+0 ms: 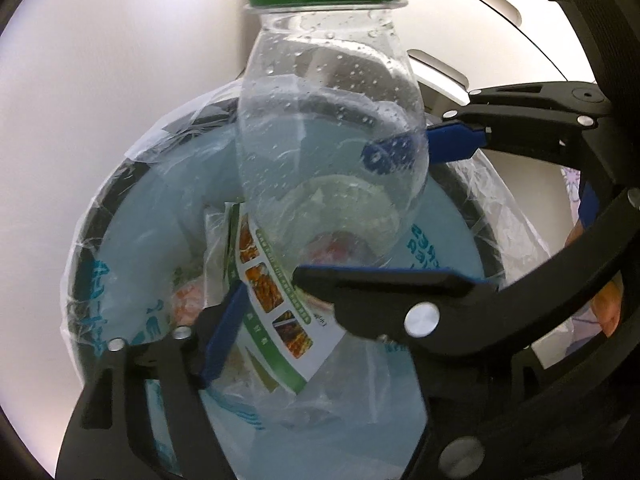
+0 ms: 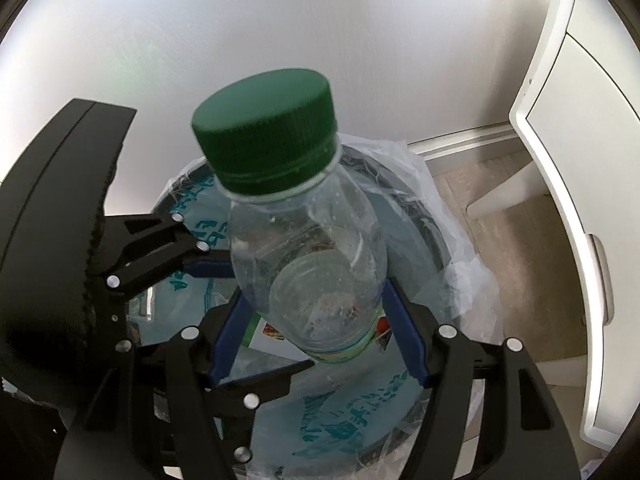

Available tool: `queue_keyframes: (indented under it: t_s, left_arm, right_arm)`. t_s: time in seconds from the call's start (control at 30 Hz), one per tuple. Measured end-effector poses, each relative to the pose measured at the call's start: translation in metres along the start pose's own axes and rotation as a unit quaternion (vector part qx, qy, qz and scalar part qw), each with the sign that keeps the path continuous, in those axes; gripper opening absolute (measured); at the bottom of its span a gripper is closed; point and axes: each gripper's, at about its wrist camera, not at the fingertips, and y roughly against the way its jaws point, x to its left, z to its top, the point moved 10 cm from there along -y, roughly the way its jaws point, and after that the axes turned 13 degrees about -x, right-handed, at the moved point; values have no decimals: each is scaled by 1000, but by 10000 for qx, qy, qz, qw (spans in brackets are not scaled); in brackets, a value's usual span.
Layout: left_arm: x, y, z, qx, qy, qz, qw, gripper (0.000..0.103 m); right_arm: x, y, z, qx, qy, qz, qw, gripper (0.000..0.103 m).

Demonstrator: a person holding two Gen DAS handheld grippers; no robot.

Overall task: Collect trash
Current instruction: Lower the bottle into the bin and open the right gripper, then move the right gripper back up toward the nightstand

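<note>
A clear plastic bottle with a green cap hangs upright over a black trash bin lined with a pale blue printed bag. My right gripper is shut on the bottle's lower body, a blue pad on each side. In the left wrist view the bottle fills the middle, and the right gripper reaches in from the right. My left gripper stands open below the bottle; its blue left pad touches nothing. Inside the bin lie a green-edged food wrapper and other scraps.
A white wall stands behind the bin. A white cabinet with a handle stands to the right on a wooden floor. The bag's loose edge spills over the bin's right side. A hand shows at the right edge.
</note>
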Motion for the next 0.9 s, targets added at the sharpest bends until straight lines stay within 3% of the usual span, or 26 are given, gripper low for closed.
queue_keyframes:
  t_s: [0.1, 0.27, 0.47, 0.9]
  left_arm:
    - [6, 6, 3, -73, 22, 50, 10000, 80]
    - [12, 9, 3, -102, 53, 168, 9998, 88]
    - [15, 14, 1, -150, 66, 291, 9994, 92]
    - [14, 23, 11, -339, 42, 348, 9988, 97]
  right_arm:
    - [1, 4, 2, -74, -9, -27, 10000, 67]
    - [1, 12, 6, -204, 114, -145, 9996, 88]
    - [-4, 17, 9, -370, 213, -305, 9986, 96]
    - [-22, 34, 23, -828, 242, -507, 9950, 96]
